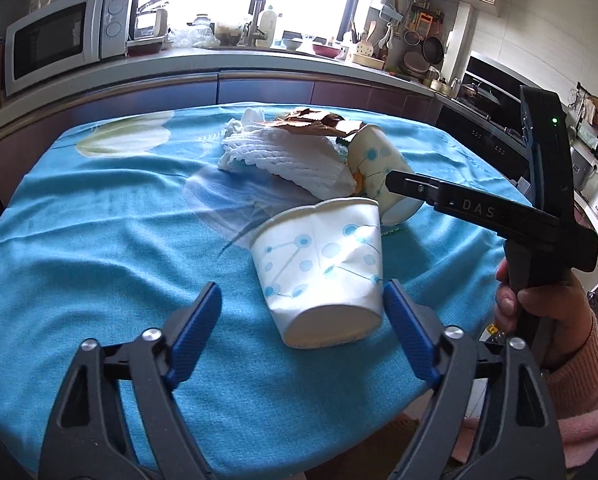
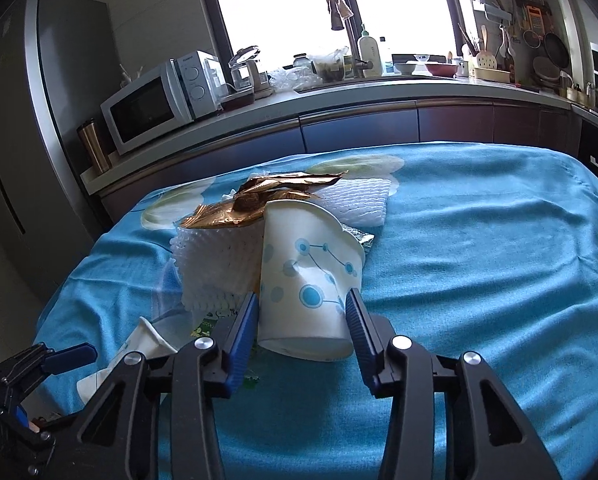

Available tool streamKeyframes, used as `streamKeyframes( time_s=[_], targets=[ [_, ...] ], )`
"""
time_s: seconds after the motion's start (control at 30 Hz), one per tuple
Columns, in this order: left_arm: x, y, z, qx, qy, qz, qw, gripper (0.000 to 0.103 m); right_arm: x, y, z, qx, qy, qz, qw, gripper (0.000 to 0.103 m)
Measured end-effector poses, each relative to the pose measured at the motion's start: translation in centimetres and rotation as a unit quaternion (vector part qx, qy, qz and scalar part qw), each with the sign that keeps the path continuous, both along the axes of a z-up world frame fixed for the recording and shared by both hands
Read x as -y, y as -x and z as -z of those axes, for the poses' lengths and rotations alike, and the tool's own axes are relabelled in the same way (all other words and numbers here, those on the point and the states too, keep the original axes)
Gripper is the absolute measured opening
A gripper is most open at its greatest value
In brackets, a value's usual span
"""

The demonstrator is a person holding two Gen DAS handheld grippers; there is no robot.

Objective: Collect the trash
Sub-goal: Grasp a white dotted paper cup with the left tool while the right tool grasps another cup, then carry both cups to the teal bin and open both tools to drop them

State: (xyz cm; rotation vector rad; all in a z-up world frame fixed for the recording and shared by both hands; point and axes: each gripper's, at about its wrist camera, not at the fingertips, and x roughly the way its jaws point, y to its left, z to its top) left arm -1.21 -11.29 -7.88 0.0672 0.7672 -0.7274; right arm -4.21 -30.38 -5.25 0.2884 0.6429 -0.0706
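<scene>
A crumpled white paper cup with blue dots [image 1: 323,268] lies on its side on the blue tablecloth [image 1: 99,248], between the fingers of my open left gripper [image 1: 301,312]; its right finger is at the cup's base. My right gripper [image 2: 301,316] is shut on a second dotted paper cup [image 2: 305,284], which it dents, with a finger on each side. That cup also shows in the left wrist view [image 1: 383,172], behind the first. White foam netting [image 2: 215,268] and a brown foil wrapper [image 2: 267,196] lie piled behind the cups. The first cup shows at lower left in the right wrist view [image 2: 139,344].
The right gripper's black body [image 1: 539,216] and the hand holding it are at the right of the left wrist view. A kitchen counter with a microwave [image 2: 159,100], a sink and a tap runs behind the table. A fridge [image 2: 39,120] stands at the left.
</scene>
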Motion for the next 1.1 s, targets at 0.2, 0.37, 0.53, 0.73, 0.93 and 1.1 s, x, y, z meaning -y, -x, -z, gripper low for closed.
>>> streamKeyframes(
  time_s=[0.2,0.37,0.53,0.73,0.93,1.1],
  targets=[
    [-1.1,-0.5,-0.1,0.001,0.010,-0.015,0.9998,0.060,0.6,0.8,-0.4,0.013,-0.012,-0.005,1.000,0.042],
    [-2.7,-0.2,-0.9,0.015,0.018,-0.029,0.9993,0.060,0.8,2.3,-1.3,0.029,-0.026,-0.017,0.999,0.042],
    [-5.3,0.3,-2.1,0.027,0.028,-0.054,0.9978,0.060,0.5,4.1,-2.6,0.044,-0.040,-0.039,0.997,0.042],
    [-10.4,0.5,-3.9,0.041,0.041,-0.100,0.9933,0.060,-3.5,4.1,-5.3,0.081,-0.037,-0.117,0.989,0.042],
    [-17.6,-0.3,-5.8,0.059,0.035,-0.173,0.9825,0.060,-11.6,-0.2,-6.7,0.086,-0.042,-0.239,0.966,0.042],
    [-25.4,-2.0,-7.2,0.056,0.022,-0.246,0.9673,0.060,-19.9,-4.9,-7.1,0.073,-0.026,-0.334,0.939,0.042]
  ],
)
